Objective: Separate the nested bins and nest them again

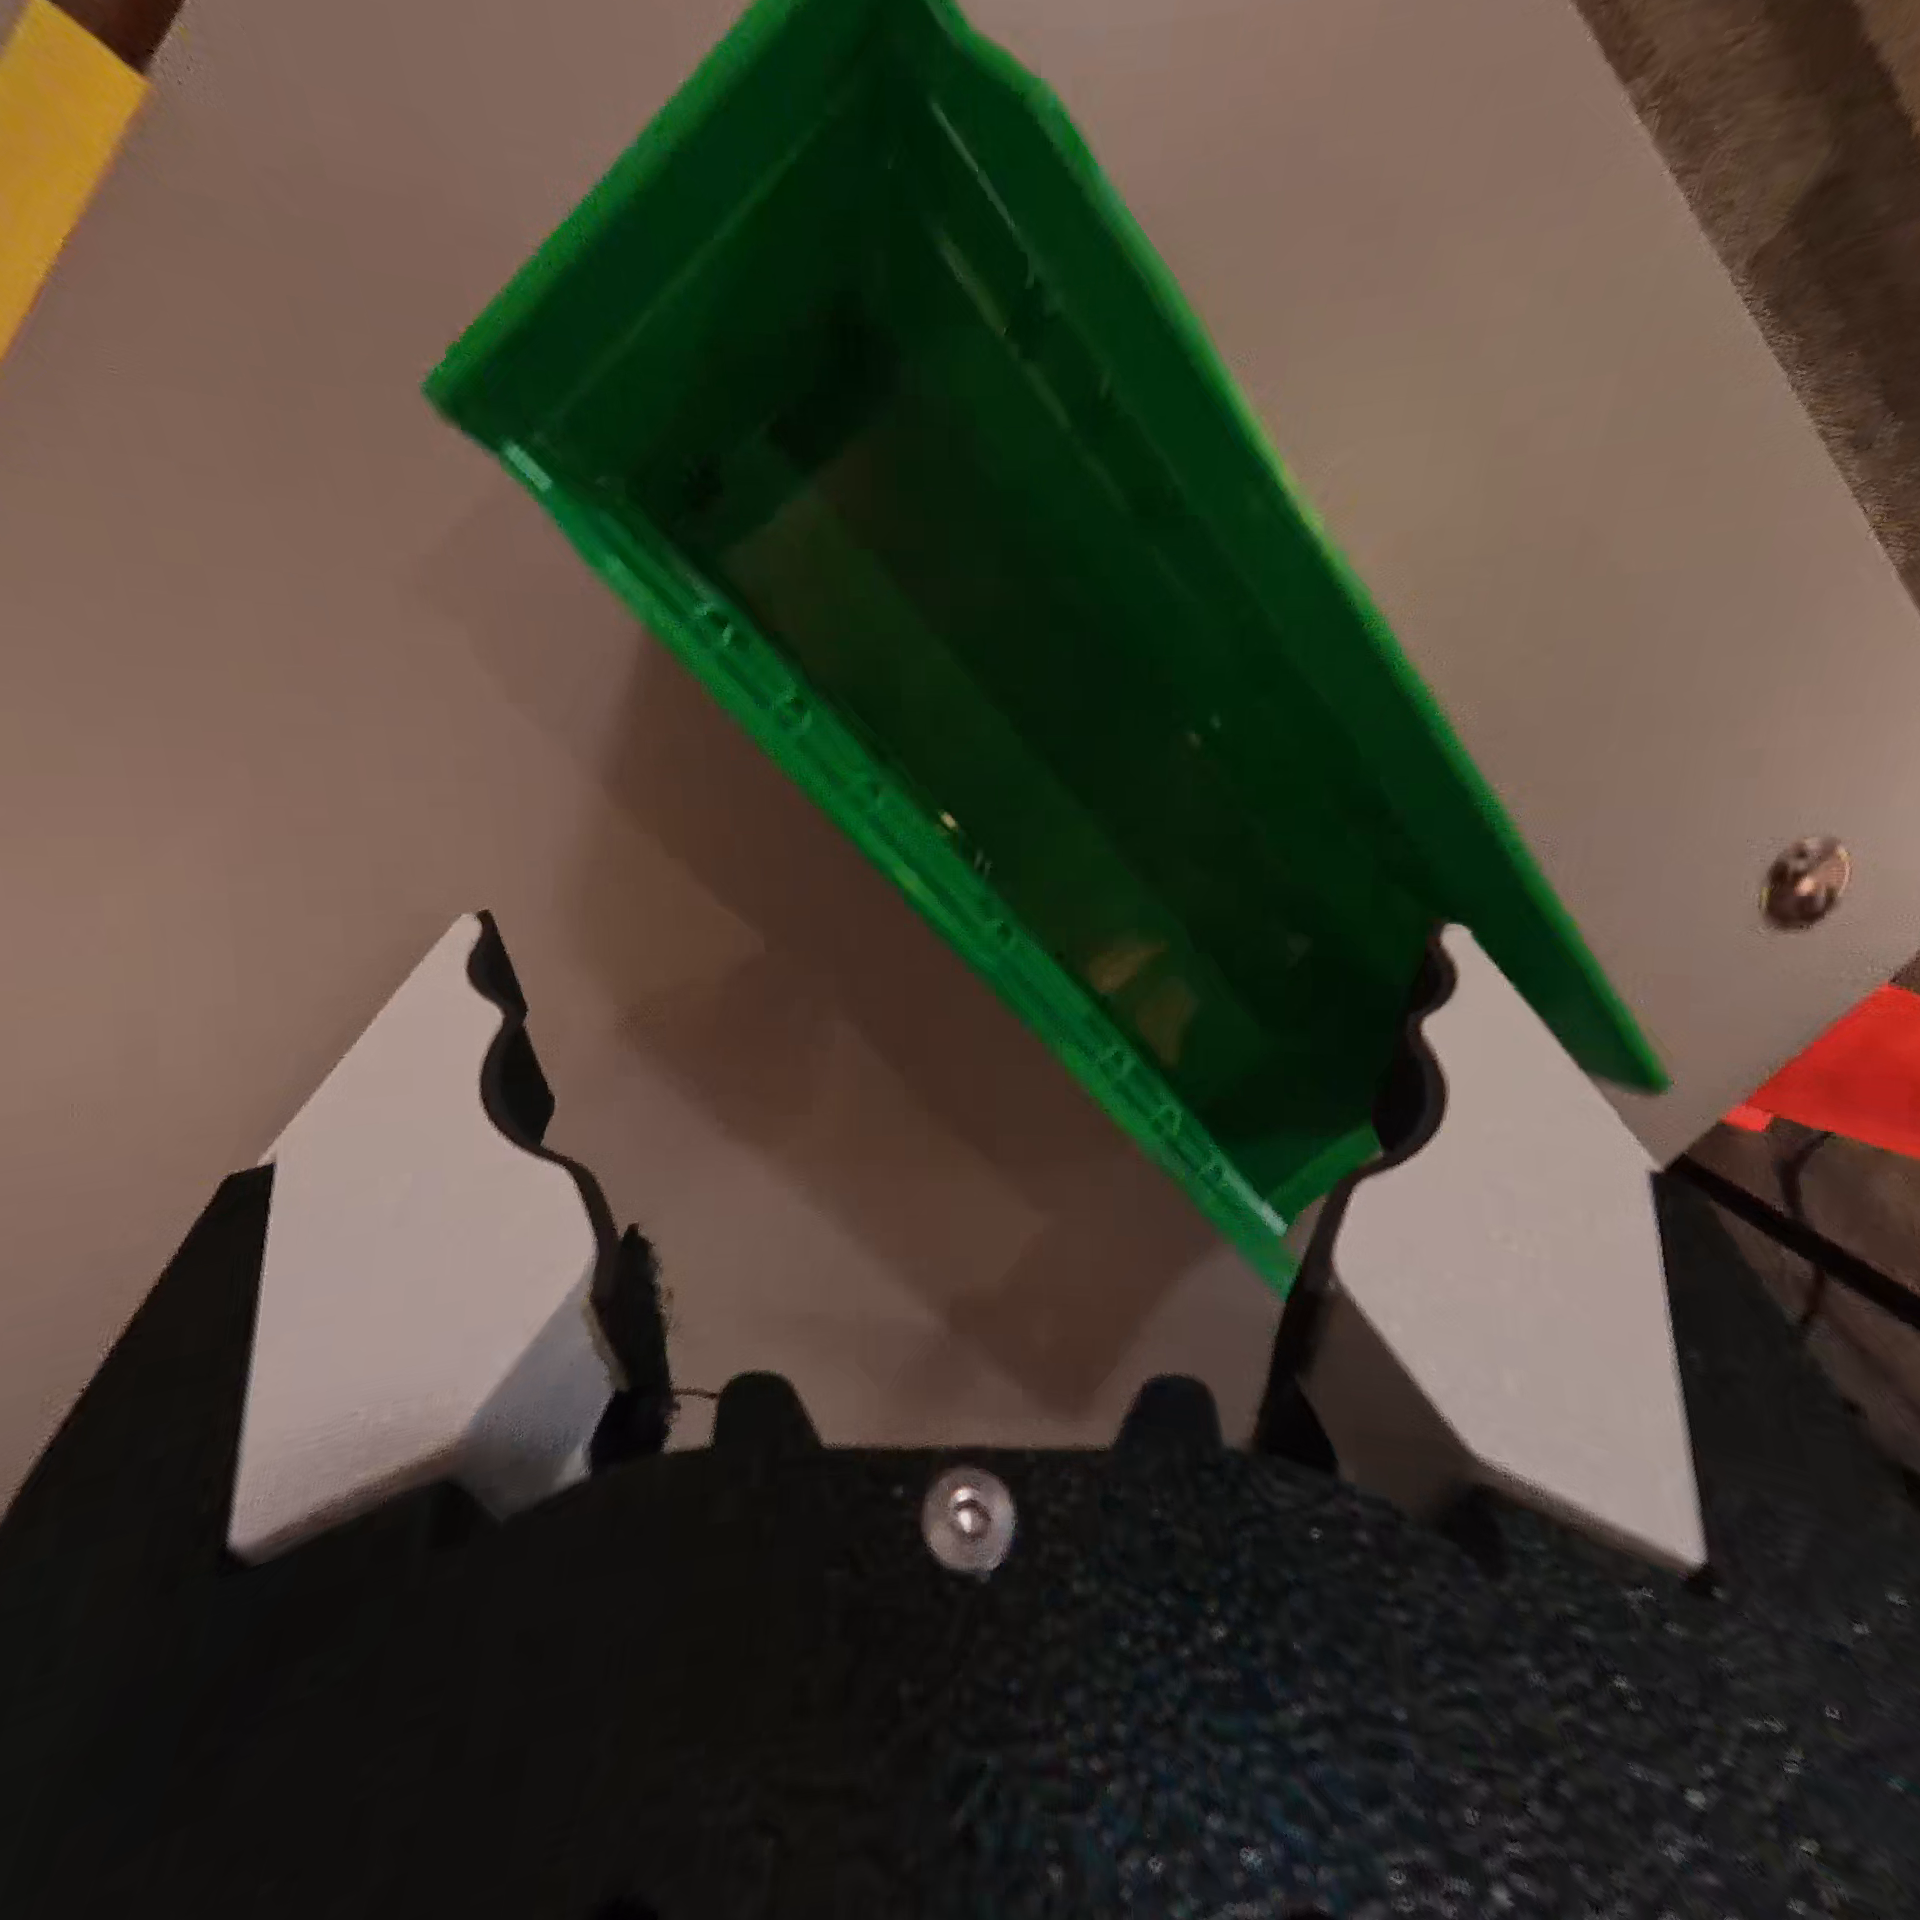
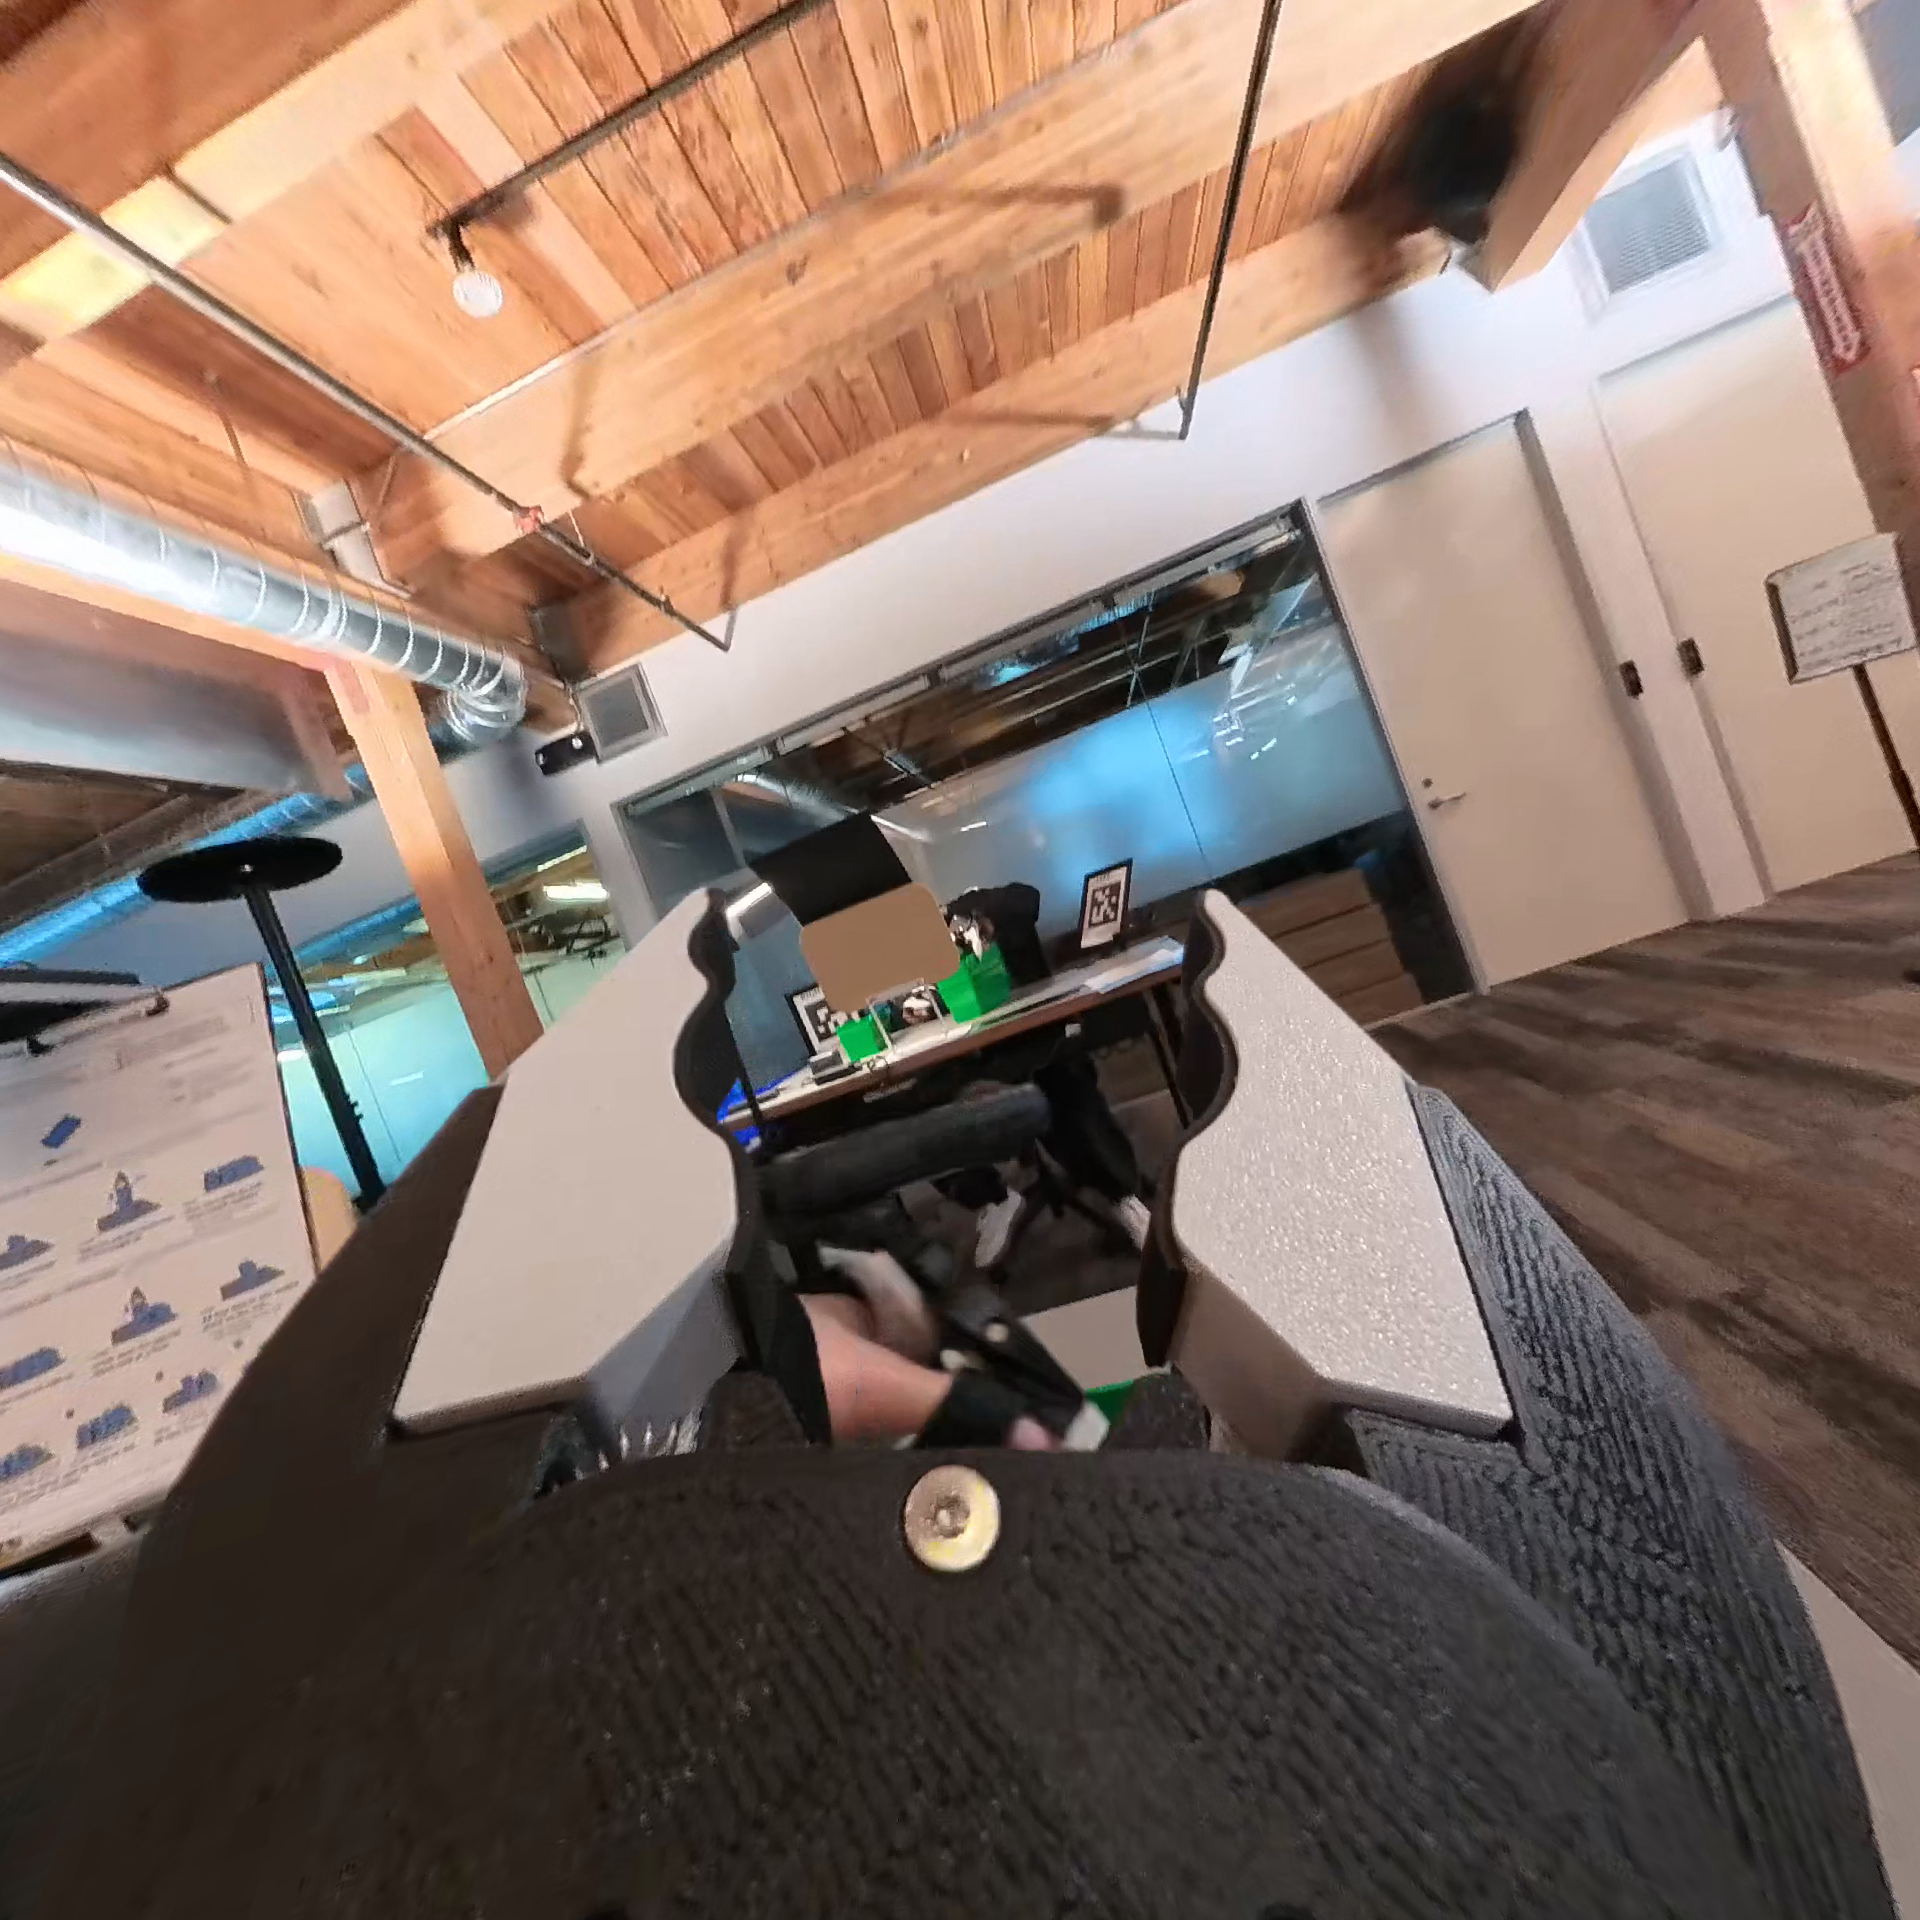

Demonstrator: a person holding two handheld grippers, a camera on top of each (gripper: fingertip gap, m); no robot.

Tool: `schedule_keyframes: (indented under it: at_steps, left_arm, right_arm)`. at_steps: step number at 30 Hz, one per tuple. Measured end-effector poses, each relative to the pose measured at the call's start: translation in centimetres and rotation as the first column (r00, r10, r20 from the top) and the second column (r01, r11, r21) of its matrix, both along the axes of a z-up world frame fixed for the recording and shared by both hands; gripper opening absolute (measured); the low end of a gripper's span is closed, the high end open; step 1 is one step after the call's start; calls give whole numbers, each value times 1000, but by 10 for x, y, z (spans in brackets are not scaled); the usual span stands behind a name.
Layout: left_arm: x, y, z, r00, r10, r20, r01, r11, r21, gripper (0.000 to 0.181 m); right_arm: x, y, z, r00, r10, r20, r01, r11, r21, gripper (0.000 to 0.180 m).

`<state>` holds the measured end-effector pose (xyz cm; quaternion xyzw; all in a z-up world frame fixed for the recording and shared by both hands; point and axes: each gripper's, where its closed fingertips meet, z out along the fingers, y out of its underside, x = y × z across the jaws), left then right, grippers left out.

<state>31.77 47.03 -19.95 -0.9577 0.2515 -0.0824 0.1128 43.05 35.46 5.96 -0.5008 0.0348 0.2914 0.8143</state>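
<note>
On the beige desk, seen from above by the left wrist view, lay a green bin, set slantwise with its open top facing the camera and its inside dark and deep. Whether a second bin sat nested in it could not be told. At the far left edge of that view showed a yellow thing, and at the right edge of the desk a small metal screw and, past the edge, an orange strip.

The left tongs stood wide apart, gripping nothing; the near corner of the bin reached in beside the right finger, and touching or not could not be told.

The right tongs were lifted and pointed across the room, toward a wooden ceiling and a far desk bearing small green bins. Those tongs were also apart, with nothing between them. Low between their fingers showed a hand in a fingerless black glove on a black handle, with a sliver of green just to its right.
</note>
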Motion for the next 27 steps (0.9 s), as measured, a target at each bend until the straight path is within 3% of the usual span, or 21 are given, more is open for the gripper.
schedule_keyframes:
  at_steps: [6, 13, 16, 22, 27]
  left_arm:
    - [48, 9, -18, 994, 107, 15, -106, 992, -72, 159]
    - [40, 5, -44, 965, 78, -250, -89, 995, -35, 159]
    - [38, 2, -45, 963, 64, -260, -78, 996, -41, 159]
    - [8, -16, -47, 959, 69, -275, -106, 987, -122, 159]
    - [-46, -33, -46, 950, -9, -311, -56, 979, -198, 157]
  right_arm:
    - [11, 2, -3, 995, 68, -66, -67, 998, 15, 86]
    - [23, 0, -4, 984, 127, -122, -123, 991, 45, 86]
    - [26, -3, -2, 980, 143, -136, -136, 989, 64, 86]
    - [20, -9, 3, 972, 187, -140, -175, 980, 94, 86]
    - [10, -16, 9, 970, 211, -124, -197, 973, 119, 86]
